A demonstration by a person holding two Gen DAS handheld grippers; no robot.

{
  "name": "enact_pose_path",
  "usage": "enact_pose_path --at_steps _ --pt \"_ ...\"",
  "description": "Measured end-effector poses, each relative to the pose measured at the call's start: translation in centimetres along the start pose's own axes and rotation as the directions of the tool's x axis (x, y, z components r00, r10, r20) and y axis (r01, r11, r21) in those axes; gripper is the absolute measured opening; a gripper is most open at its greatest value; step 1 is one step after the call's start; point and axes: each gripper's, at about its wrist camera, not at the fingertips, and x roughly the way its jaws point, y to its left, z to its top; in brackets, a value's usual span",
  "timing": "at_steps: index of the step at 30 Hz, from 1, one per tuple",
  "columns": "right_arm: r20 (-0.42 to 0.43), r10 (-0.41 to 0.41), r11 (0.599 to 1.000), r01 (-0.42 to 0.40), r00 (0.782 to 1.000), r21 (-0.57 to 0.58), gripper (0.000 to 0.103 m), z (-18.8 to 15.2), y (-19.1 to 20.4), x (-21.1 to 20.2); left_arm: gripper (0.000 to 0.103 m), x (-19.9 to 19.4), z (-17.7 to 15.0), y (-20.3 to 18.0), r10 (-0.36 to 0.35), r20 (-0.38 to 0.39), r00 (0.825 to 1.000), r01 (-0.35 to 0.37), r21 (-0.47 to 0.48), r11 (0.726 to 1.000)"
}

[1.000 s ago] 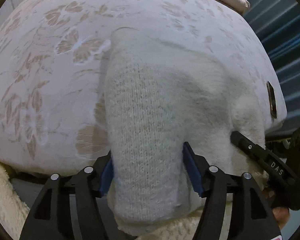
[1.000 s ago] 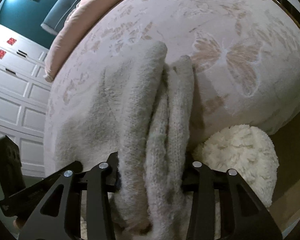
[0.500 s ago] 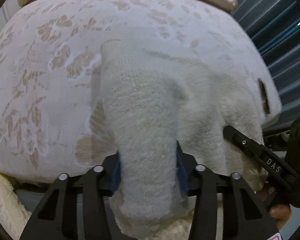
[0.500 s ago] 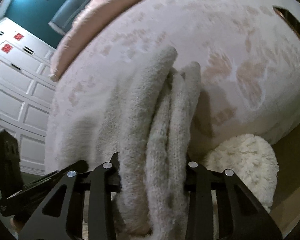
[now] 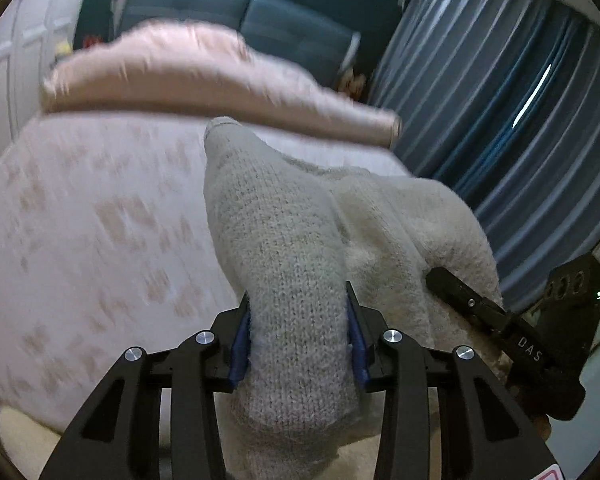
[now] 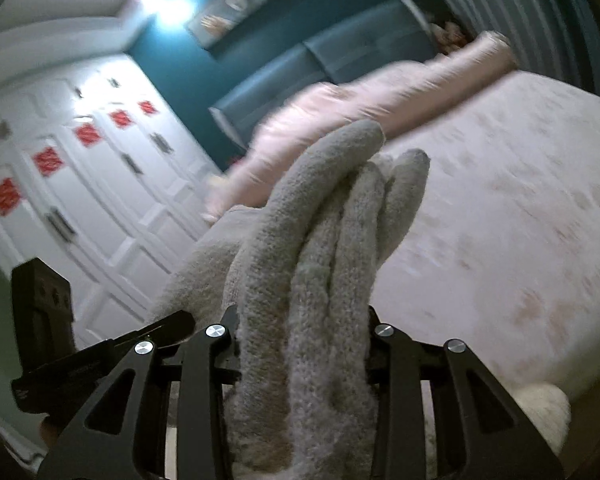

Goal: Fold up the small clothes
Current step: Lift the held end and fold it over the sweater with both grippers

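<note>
Two grippers — one fuzzy knit garment [image 5: 296,280]

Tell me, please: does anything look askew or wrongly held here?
The grey knitted garment is bunched into several thick folds inside the right gripper, not one flat edge. The left gripper pinches a smoother single fold. Nothing looks damaged.
</note>
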Motion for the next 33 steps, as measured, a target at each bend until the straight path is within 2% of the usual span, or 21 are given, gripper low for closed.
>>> enact_pose_path --at_steps 4,6,8,9,10,12,13,16,19,22,23,25,26,27,28,29,30,32,33 --pt "0.014 0.083 0.996 -0.083 0.996 -0.037 0.036 1.5 3.4 4.0 0.04 -3.1 2.9 3.9 0.035 0.099 0.994 -0.037 0.024 0.999" --pt "-0.003 0.062 0.997 -0.062 0.998 -0.051 0.046 1.1 3.4 7.7 0.046 -2.2 3.4 7.2 0.092 0.107 0.99 -0.094 0.01 0.996" --pt "-0.071 -0.03 0.999 0.027 0.997 -0.039 0.048 -0.6 1.6 12.6 0.052 0.6 2.4 11.3 0.172 0.057 0.983 -0.171 -0.024 0.985" --pt "-0.144 -0.108 0.994 0.108 0.984 -0.007 0.05 -2.1 -0.2 15.3 0.053 2.0 1.5 13.1 0.215 0.021 0.976 -0.214 -0.038 0.976" --pt "-0.228 -0.213 0.974 0.225 0.95 0.029 0.047 -4.2 -2.3 17.7 0.053 3.6 0.1 15.2 0.266 -0.033 0.963 -0.268 -0.049 0.962" --pt "-0.29 -0.303 0.943 0.329 0.908 0.045 0.045 -6.9 -4.2 18.7 0.052 5.4 -3.0 18.5 0.357 -0.12 0.926 -0.367 -0.083 0.926" --pt "-0.3 -0.3 0.941 0.333 0.906 0.065 0.045 -7.9 -4.9 18.4 0.052 5.3 -4.8 20.0 0.371 -0.154 0.916 -0.389 -0.113 0.914" --pt "-0.337 -0.274 0.94 0.325 0.901 0.103 0.046 -9.5 -5.7 16.9 0.052 3.7 -7.7 22.2 0.345 -0.152 0.926 -0.372 -0.223 0.901" --pt "-0.353 -0.25 0.951 0.298 0.902 0.088 0.052 -9.2 -5.3 17.1 0.054 3.5 -8.6 22.0 0.317 -0.15 0.936 -0.347 -0.268 0.899" --pt "-0.366 -0.207 0.96 0.261 0.907 0.104 0.059 -8.8 -4.5 18.5 0.061 4.8 -8.0 20.9 0.332 -0.155 0.931 -0.358 -0.196 0.913" --pt "-0.381 -0.191 0.962 0.25 0.905 0.112 0.064 -9.1 -3.9 19.2 0.063 5.4 -7.9 20.2 0.336 -0.161 0.928 -0.361 -0.161 0.919" --pt "-0.421 -0.181 0.963 0.248 0.889 0.109 0.065 -9.9 -4.0 20.8 0.072 6.4 -8.2 18.9 0.339 -0.182 0.923 -0.36 -0.101 0.927" --pt "-0.438 -0.19 0.961 0.258 0.879 0.102 0.065 -10.1 -4.1 21.7 0.072 7.4 -8.6 18.7 0.345 -0.196 0.918 -0.364 -0.075 0.928" --pt "-0.46 -0.198 0.959 0.269 0.866 0.093 0.059 -10.4 -4.2 22.8 0.072 8.2 -9.0 19.0 0.351 -0.211 0.912 -0.37 -0.06 0.927" --pt "-0.479 -0.199 0.958 0.273 0.855 0.09 0.047 -10.6 -4.2 23.6 0.072 9.1 -9.5 19.2 0.36 -0.235 0.903 -0.381 -0.046 0.924" --pt "-0.498 -0.184 0.959 0.265 0.847 0.097 0.023 -10.5 -4.1 24.2 0.072 9.8 -9.8 19.5 0.37 -0.256 0.893 -0.392 -0.037 0.919" --pt "-0.497 -0.151 0.965 0.237 0.855 0.114 0.021 -10.1 -3.7 24.0 0.069 10.4 -10.1 19.9 0.382 -0.27 0.884 -0.404 -0.027 0.915" --pt "-0.407 -0.038 0.982 0.109 0.913 0.154 0.019 -7.8 -1.9 22.0 0.06 10.5 -10.2 20.8 0.422 -0.262 0.868 -0.442 -0.022 0.897" --pt "-0.377 -0.008 0.985 0.072 0.926 0.157 0.018 -6.9 -1.2 21.0 0.059 10.3 -10.2 21.3 0.422 -0.259 0.869 -0.445 -0.038 0.895"
